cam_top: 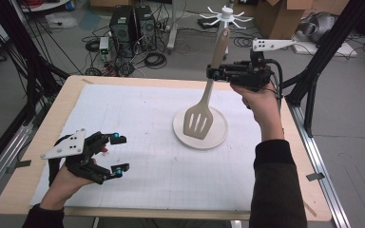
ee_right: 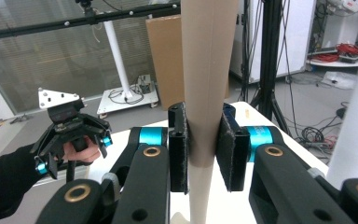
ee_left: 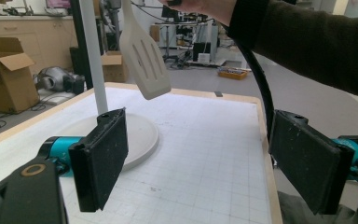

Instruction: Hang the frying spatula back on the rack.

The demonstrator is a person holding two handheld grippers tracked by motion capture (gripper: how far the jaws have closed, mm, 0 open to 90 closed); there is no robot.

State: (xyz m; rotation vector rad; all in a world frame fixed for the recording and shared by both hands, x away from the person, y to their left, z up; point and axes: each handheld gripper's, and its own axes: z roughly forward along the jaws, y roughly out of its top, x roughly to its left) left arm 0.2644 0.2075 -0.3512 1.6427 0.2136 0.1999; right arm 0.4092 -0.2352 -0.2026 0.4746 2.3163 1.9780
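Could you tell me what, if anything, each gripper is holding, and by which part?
The right gripper clamps the slotted spatula by its handle, about midway along it, blade hanging down over the plate. The left gripper stands open and holds nothing.
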